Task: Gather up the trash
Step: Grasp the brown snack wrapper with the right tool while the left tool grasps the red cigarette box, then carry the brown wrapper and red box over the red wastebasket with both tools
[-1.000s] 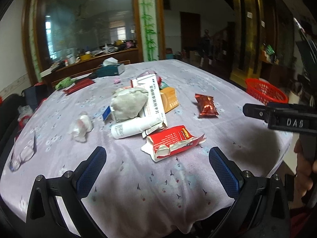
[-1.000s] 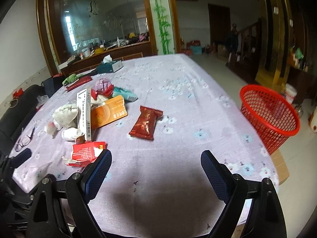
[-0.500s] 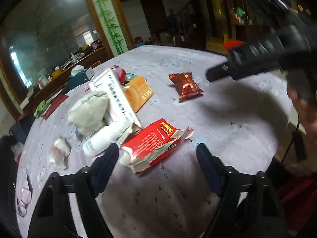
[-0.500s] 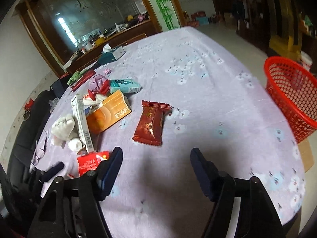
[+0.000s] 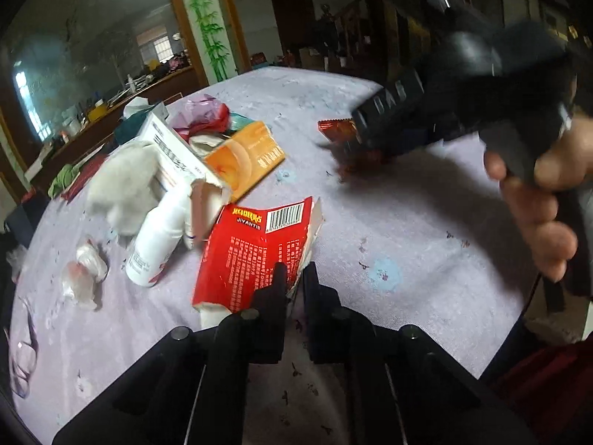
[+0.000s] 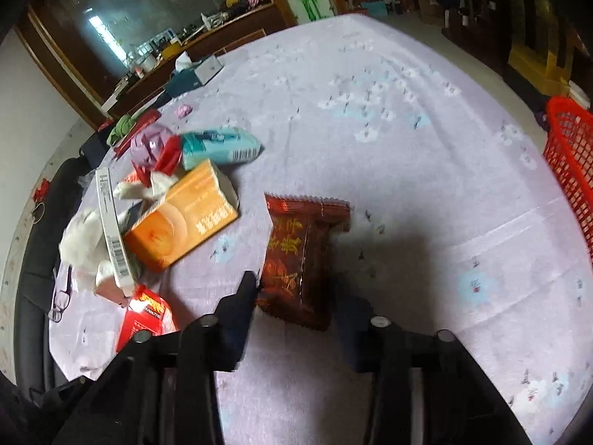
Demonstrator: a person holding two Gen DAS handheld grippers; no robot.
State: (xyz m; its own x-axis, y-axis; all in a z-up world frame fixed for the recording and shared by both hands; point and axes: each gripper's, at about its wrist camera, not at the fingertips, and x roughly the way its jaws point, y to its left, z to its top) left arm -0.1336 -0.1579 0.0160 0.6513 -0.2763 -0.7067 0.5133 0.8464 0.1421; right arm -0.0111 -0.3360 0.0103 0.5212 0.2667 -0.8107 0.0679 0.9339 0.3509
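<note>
The room is dim. Daylight comes from the far window [image 5: 26, 100]. Dark shadows lie on the table [image 6: 407, 111]. Edges bend round and go black. The hand [image 5: 537, 200] looks blurry.

A large table covered in a pale lilac cloth with small flower prints [image 6: 389, 85] fills most of both views. Behind it, at upper left, a big wood-framed glass panel [image 5: 85, 55] reflects bright windows, with a cluttered dark wooden sideboard [image 6: 207, 33] beneath it. A white pillar painted with green bamboo [image 5: 202, 26] stands at top centre. Farther back there is a dark wooden door [image 5: 292, 18]. A white wall [image 6: 26, 111] shows at far left, and pale floor [image 6: 478, 55] at upper right.
</note>
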